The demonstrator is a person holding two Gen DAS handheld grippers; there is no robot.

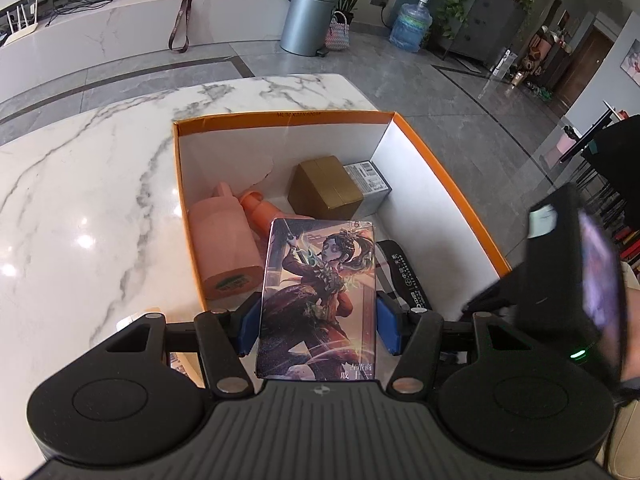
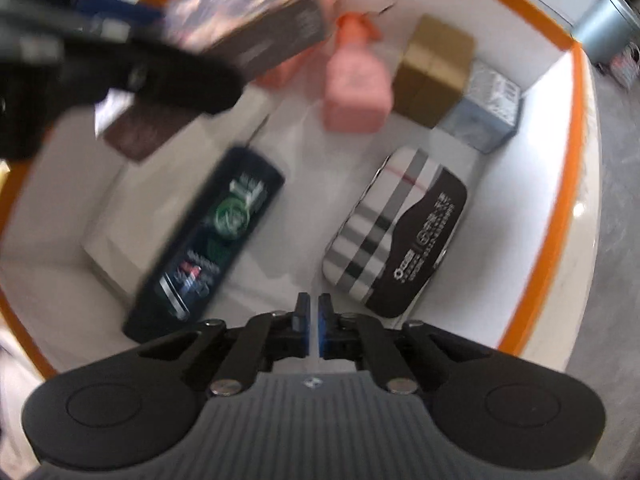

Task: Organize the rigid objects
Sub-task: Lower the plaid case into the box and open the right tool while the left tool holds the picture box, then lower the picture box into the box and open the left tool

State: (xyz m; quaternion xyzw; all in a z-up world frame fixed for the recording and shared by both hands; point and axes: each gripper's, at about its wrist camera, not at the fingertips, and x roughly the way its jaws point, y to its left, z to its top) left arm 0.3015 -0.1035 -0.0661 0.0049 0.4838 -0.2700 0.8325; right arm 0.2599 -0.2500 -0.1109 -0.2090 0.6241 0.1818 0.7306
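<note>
In the left wrist view, the marble table (image 1: 80, 184) fills the left side of the frame. In the middle stands the orange-rimmed box (image 1: 452, 184) with white inner walls. At the lower left inside it lies a pink bottle (image 1: 224, 236), with an orange bottle (image 1: 260, 208) just beside it. To the right of these, near the far wall, sits a brown carton (image 1: 326, 188), touching a small grey box (image 1: 370, 184). The left gripper (image 1: 318, 326) is at the lower centre, and its blue pads clamp the two long edges of a picture card box (image 1: 320, 300), held above the orange-rimmed box. At the right edge, the other tool appears dark and blurred.

In the right wrist view, a dark bottle (image 2: 208, 240) lies at the centre left on the box floor. The right gripper (image 2: 314, 320) is at the lower centre, its jaws nearly together with nothing between them. To the right lies a striped tin (image 2: 394, 232), apart from the dark bottle.
</note>
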